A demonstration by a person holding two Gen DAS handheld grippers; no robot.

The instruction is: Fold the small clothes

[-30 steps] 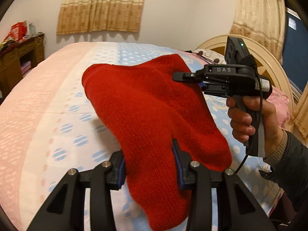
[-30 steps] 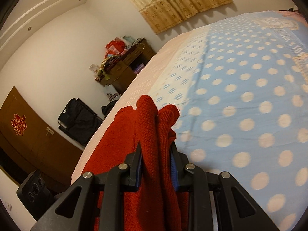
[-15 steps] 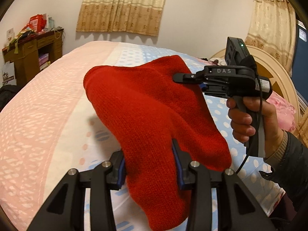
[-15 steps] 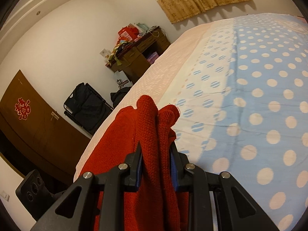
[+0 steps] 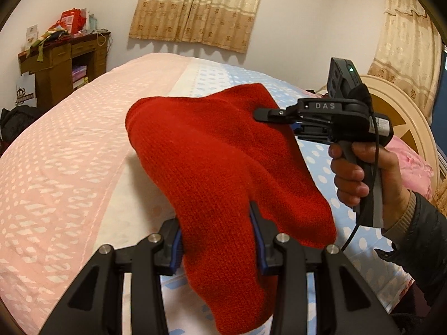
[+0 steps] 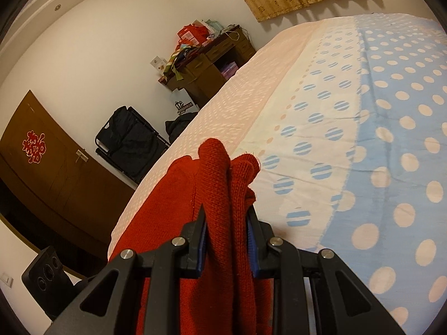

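Red knit garment point(image 5: 212, 167) hangs in the air between my two tools, above the dotted bedspread point(image 5: 69, 167). My left gripper point(image 5: 216, 240) pinches its near edge; my right gripper point(image 6: 226, 234) clamps a bunched fold, its pads pressed into the wool.

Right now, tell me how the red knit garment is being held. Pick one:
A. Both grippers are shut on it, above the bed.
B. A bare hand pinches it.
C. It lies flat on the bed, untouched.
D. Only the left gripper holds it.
A: the left gripper and the right gripper each clamp a bunch of the red knit garment, which hangs between them above the bed.
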